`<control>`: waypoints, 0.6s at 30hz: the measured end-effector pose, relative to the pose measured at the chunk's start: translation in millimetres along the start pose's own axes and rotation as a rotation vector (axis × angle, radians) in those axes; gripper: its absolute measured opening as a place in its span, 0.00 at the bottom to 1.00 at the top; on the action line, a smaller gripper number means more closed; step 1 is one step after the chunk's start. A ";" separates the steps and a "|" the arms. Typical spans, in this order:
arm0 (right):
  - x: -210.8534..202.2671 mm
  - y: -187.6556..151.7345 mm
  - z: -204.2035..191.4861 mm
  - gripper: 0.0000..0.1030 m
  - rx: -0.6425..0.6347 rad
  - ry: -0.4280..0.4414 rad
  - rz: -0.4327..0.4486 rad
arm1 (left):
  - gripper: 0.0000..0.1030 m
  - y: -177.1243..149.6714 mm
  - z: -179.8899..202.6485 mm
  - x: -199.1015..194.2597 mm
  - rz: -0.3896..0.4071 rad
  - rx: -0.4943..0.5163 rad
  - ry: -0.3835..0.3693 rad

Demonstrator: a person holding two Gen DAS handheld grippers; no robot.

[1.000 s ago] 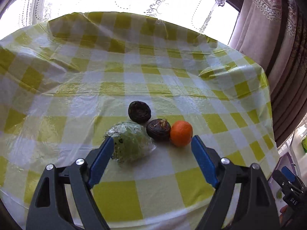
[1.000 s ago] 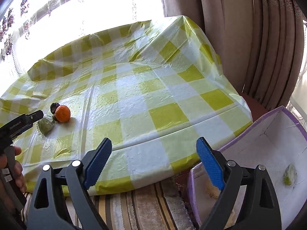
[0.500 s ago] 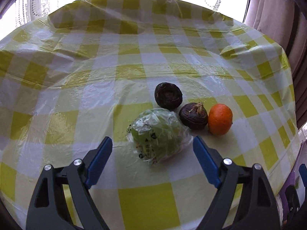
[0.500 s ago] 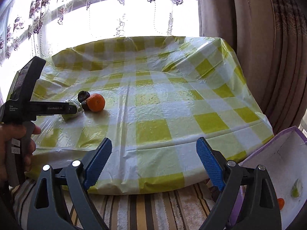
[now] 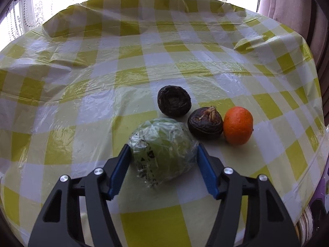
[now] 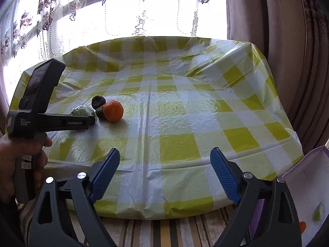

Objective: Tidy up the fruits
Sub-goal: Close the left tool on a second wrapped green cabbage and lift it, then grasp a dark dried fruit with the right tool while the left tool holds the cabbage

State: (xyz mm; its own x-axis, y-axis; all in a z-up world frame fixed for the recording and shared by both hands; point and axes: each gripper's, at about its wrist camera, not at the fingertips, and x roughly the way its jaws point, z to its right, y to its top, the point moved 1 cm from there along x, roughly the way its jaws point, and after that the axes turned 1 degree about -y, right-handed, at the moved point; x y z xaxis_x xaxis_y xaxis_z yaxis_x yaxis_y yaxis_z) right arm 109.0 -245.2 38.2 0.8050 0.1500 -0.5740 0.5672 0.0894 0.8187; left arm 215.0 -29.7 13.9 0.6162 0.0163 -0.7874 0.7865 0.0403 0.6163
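Note:
A green fruit in clear wrap [image 5: 164, 158] lies on the yellow-checked tablecloth [image 5: 144, 57]. My left gripper [image 5: 163, 147] straddles it, jaws closing, and both blue pads touch the wrap at its sides. Just beyond lie two dark brown wrinkled fruits [image 5: 174, 104] [image 5: 205, 123] and an orange [image 5: 238, 125], the nearer brown one against the orange. In the right wrist view a hand holds the left gripper [image 6: 82, 121] over the same cluster, beside the orange [image 6: 113, 111]. My right gripper [image 6: 165, 154] hangs open over the table's near edge with nothing between its fingers.
A white box with a purple rim [image 6: 304, 164] stands on the floor at the right of the table, holding a small green fruit [image 6: 318, 209] and an orange one [image 6: 302, 226]. Heavy curtains [image 6: 287, 61] hang at the right. A striped rug [image 6: 164, 232] lies below the table's edge.
My left gripper moved down and forward onto the wrapped green fruit and its jaws narrowed around it. The right gripper swung left, bringing the table and fruit cluster toward mid-view.

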 end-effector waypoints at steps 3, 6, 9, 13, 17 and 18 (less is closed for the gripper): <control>6.6 7.3 -11.6 0.85 -0.029 0.015 -0.011 | 0.62 -4.1 -3.7 -3.3 0.013 -0.015 -0.002; 13.6 16.7 -23.5 0.85 -0.060 0.035 -0.021 | 0.61 -9.5 -14.0 -8.5 0.033 -0.069 -0.004; 25.7 28.8 -35.7 0.85 -0.088 0.058 -0.044 | 0.61 -14.2 -27.4 -14.8 0.058 -0.143 -0.006; 52.6 48.1 -52.5 0.85 -0.127 0.088 -0.104 | 0.61 -18.4 -39.8 -22.7 0.099 -0.221 0.013; 78.1 68.4 -74.0 0.85 -0.193 0.101 -0.150 | 0.61 -21.6 -46.7 -31.8 0.147 -0.265 0.038; 83.7 73.5 -79.3 0.85 -0.203 0.110 -0.157 | 0.61 -22.4 -48.7 -34.4 0.161 -0.278 0.043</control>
State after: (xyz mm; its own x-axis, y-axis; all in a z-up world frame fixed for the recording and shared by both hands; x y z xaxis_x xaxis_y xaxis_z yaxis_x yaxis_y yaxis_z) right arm 204.3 -148.0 51.4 0.6797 0.2237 -0.6985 0.6282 0.3139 0.7119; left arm 174.1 17.5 26.6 0.7248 0.0863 -0.6835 0.6340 0.3049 0.7107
